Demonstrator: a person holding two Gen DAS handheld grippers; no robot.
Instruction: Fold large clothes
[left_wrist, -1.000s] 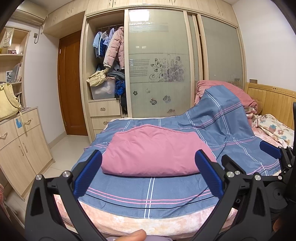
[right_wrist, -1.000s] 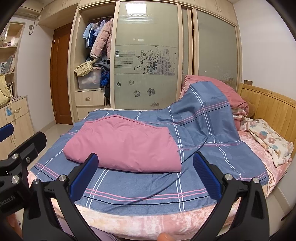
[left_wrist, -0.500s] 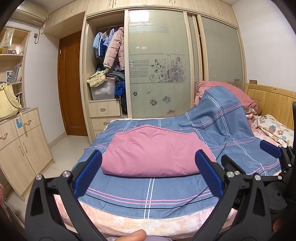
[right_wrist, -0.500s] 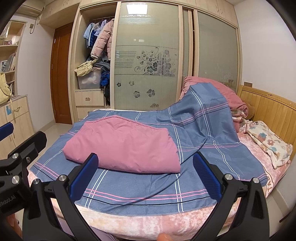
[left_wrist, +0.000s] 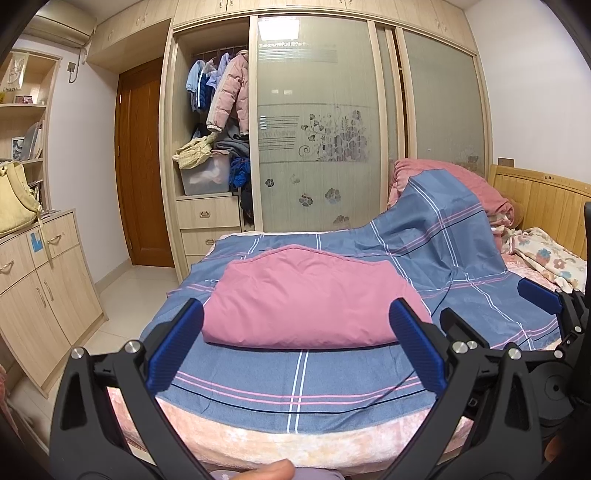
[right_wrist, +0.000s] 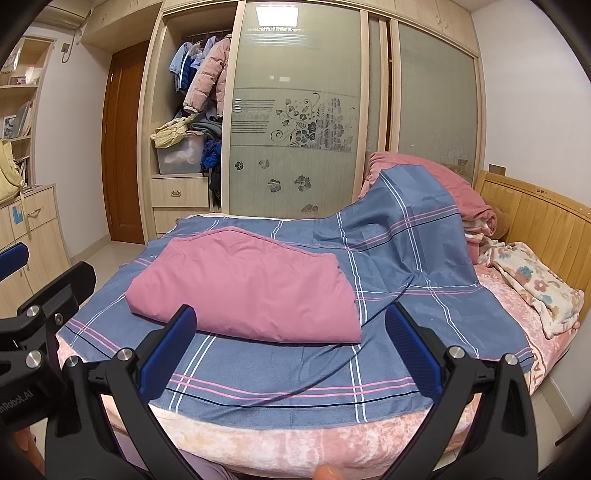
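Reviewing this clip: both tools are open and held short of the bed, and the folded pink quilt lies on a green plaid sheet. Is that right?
Not quite. The sheet under the folded pink quilt is blue plaid with pink and white lines, not green; the right wrist view shows it plainly. The rest holds: the left tool and right tool are both open and held short of the bed.

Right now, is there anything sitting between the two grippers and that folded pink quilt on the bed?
Nothing visible does. The left gripper and right gripper both hang open at the bed's near edge, and only the flat blue plaid sheet lies between them and the pink quilt. The quilt rests on that sheet.
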